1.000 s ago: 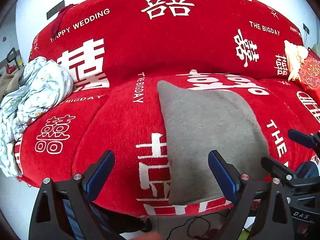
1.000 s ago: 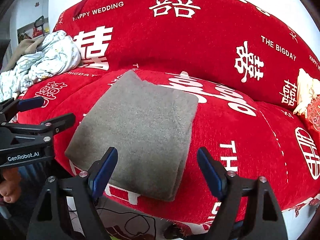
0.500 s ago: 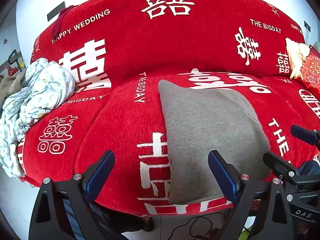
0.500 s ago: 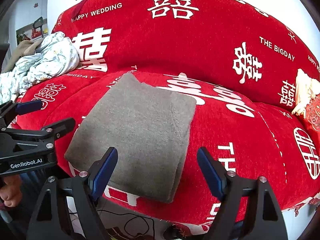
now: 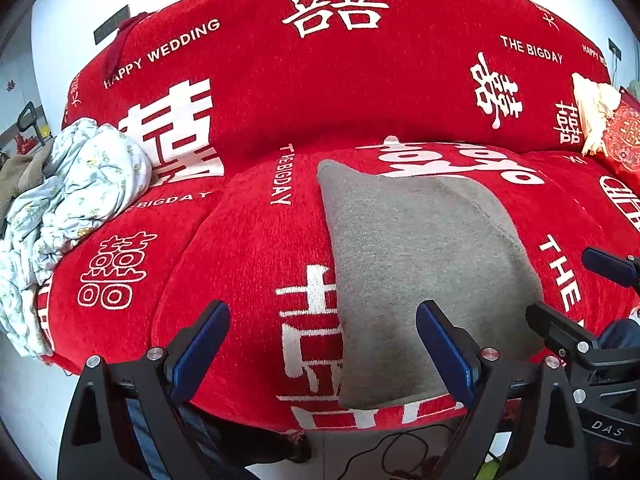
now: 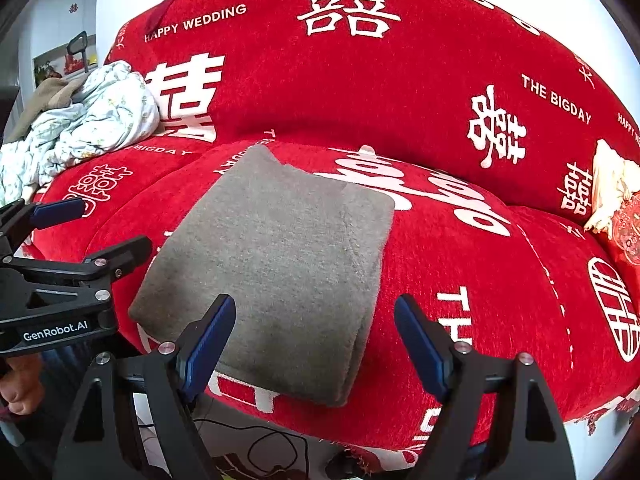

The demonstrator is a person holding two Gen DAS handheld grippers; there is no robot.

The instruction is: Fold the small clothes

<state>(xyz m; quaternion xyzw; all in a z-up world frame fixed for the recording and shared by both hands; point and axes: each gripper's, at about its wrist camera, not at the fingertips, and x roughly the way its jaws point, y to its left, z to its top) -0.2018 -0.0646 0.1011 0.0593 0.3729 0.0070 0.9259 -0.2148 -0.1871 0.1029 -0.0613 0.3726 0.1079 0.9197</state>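
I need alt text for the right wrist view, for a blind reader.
A folded grey garment lies flat on a red sofa printed with white wedding characters. The open right gripper hovers before its near edge, holding nothing. Crumpled pale floral clothes sit far left.

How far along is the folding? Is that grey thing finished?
The grey garment looks done: it lies as a neat folded rectangle on the red sofa. Nothing is in hand; the left gripper and right gripper are both open and empty. A crumpled pale floral heap at the left end remains unfolded.
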